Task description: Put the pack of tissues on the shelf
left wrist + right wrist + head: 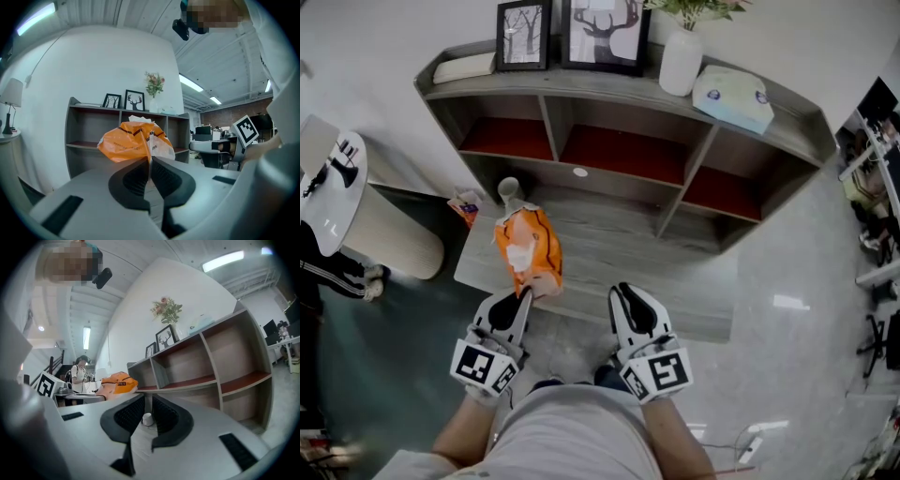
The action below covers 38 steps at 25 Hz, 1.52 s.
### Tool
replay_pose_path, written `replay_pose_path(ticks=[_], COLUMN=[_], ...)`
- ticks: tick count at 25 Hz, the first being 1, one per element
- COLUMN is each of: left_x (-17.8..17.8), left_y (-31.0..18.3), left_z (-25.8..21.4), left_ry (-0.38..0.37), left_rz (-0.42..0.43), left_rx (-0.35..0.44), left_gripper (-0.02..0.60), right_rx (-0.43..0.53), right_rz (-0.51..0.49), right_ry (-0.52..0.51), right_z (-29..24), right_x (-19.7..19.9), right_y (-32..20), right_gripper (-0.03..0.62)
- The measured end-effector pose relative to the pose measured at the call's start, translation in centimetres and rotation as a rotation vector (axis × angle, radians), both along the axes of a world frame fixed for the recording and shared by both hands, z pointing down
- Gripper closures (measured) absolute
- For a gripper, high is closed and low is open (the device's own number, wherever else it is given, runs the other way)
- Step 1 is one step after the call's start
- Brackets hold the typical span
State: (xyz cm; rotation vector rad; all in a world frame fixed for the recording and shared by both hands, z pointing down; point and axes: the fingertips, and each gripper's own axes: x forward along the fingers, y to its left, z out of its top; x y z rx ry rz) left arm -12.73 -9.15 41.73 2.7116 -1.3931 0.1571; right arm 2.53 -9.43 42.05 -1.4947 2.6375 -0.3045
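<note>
The pack of tissues (528, 246) is an orange plastic wrap with white print. It hangs over the low wooden platform (609, 244) in front of the shelf (609, 89). My left gripper (525, 293) is shut on the pack's near edge. In the left gripper view the pack (131, 140) bulges just beyond the left gripper's (150, 161) closed tips. My right gripper (624, 289) hovers beside it to the right, apart from the pack. In its own view the right gripper (148, 401) holds nothing, with only a thin slit between its jaws, and the pack (117, 380) shows at the left.
The shelf top carries two picture frames (525, 35), a white vase (681, 61), a pale tissue box (733, 97) and a book (464, 66). Its red-floored compartments (623, 152) stand bare. A cup (508, 189) stands on the platform. A round white table (337, 187) and a person (328, 267) are at the left.
</note>
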Motion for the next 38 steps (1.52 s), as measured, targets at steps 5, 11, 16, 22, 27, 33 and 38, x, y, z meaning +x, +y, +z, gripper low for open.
replay_pose_path(ticks=[5,11,16,22,27,33,38], left_x=[4.0,7.9,10.1,12.5,14.0,15.3,16.6], left_y=[-1.7,-3.4,-5.0,-7.9,-11.3,-15.8,-19.3], left_z=[-0.5,-0.9,-1.4,-1.6,-1.8,-2.0,-1.6], left_ry=[-0.003,-0.012,-0.014,-0.005,0.009,0.022,0.029], left_rz=[-0.010,-0.013,0.005,0.072,0.155,0.232,0.282], left_rx=[0.008,0.016,0.025,0.032,0.037,0.028,0.011], left_gripper=[0.563,0.563,0.563,0.563,0.563,0.563,0.563], right_rx=[0.010,0.014,0.015,0.011,0.008,-0.003,-0.012], right_rz=[-0.020,-0.029,-0.004,0.071,0.178,0.296,0.390], right_ry=[-0.008,-0.030,-0.039,-0.035,-0.026,-0.032,-0.013], right_z=[-0.6,-0.4,-0.4,-0.5,-0.8,-1.0,-0.8], right_x=[3.5,6.9,9.1,11.2,12.7,14.0,14.7], right_y=[-1.6,-2.8,-3.1,-3.8,-4.4,-4.6,-4.4], right_gripper=[0.537,0.537,0.537,0.537,0.537,0.537,0.537])
